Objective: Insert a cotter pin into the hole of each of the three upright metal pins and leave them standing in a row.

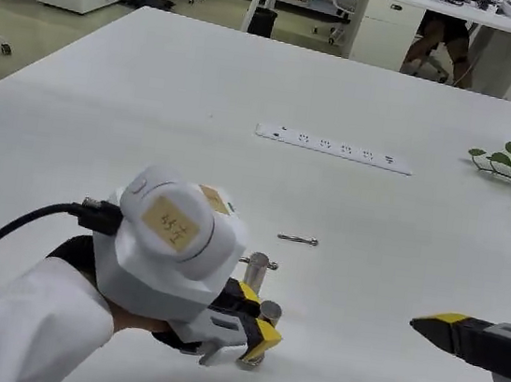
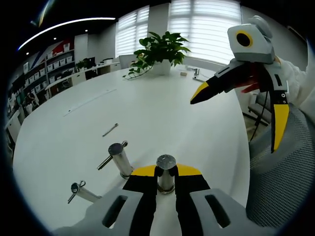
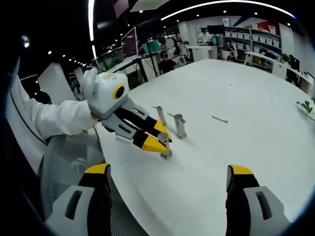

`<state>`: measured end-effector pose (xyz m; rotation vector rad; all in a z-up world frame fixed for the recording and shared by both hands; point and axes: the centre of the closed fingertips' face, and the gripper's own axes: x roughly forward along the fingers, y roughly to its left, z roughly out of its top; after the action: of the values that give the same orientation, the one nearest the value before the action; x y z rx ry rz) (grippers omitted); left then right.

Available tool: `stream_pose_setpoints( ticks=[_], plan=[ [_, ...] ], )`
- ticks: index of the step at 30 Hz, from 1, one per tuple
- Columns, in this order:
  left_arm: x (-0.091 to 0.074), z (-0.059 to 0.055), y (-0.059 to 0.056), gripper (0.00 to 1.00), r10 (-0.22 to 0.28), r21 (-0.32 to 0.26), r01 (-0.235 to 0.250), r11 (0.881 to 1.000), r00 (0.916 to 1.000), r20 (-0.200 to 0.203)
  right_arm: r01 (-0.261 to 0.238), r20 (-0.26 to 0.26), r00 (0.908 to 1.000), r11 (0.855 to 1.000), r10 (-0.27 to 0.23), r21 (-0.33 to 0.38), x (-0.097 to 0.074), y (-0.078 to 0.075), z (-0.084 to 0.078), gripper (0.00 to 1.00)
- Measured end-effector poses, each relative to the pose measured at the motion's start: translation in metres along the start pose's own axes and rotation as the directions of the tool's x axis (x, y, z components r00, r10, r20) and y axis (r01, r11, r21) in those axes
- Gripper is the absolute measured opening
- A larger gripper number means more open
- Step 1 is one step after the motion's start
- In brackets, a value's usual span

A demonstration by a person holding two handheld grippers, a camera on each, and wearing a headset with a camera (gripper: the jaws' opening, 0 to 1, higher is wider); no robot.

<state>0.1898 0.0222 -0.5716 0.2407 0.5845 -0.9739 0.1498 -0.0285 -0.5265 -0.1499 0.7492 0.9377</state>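
Metal pin (image 2: pixel 166 178) upright, clamped by left hand-held gripper (image 2: pixel 166 170).

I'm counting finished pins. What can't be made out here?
Left gripper view: jaws of the left gripper cover the sides of the held pin, hiding its hole.
Right gripper view: that hole is too small to read.
Left gripper view: the gripper body cuts off the base of the leftmost pin.
Head view: the right gripper runs off the frame edge.

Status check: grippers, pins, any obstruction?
Left gripper shut on nearest upright pin. Right gripper open, empty. Middle pin and far pin cottered; loose cotter pin lying beyond. Nothing blocking.
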Motion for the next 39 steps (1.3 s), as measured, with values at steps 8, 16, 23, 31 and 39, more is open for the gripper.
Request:
stream_pose_setpoints(
  ticks=[8,16,23,31,39],
  plan=[
    [0.0008,0.0006,-0.0008,0.1,0.005,0.013,-0.005,1.0,1.0,0.007,0.0,0.003,1.0,1.0,0.0,0.005,0.0001,0.0002,-0.0001,0.95],
    [0.0016,-0.0011,0.0022,0.1,0.015,0.046,-0.015,0.999,0.9999,0.002,-0.005,-0.005,1.0,1.0,0.006,0.005,0.0024,0.0023,-0.0021,0.95],
    [-0.0003,-0.0036,0.0041,0.1,0.015,0.014,-0.015,1.0,0.9998,0.013,-0.013,-0.011,0.9999,1.0,0.013,-0.001,0.0042,0.0051,-0.0034,0.94],
    [-0.0027,-0.0055,0.0034,0.1,0.017,0.026,-0.018,0.999,0.9995,0.025,-0.011,-0.021,0.9997,1.0,0.01,-0.002,0.0048,0.0057,-0.0064,0.95],
    [-0.0058,-0.0034,0.0018,0.1,0.023,0.096,-0.028,0.995,0.9987,0.045,-0.011,-0.017,0.9998,1.0,0.011,0.001,0.0048,0.006,-0.0063,0.95]
  ],
)
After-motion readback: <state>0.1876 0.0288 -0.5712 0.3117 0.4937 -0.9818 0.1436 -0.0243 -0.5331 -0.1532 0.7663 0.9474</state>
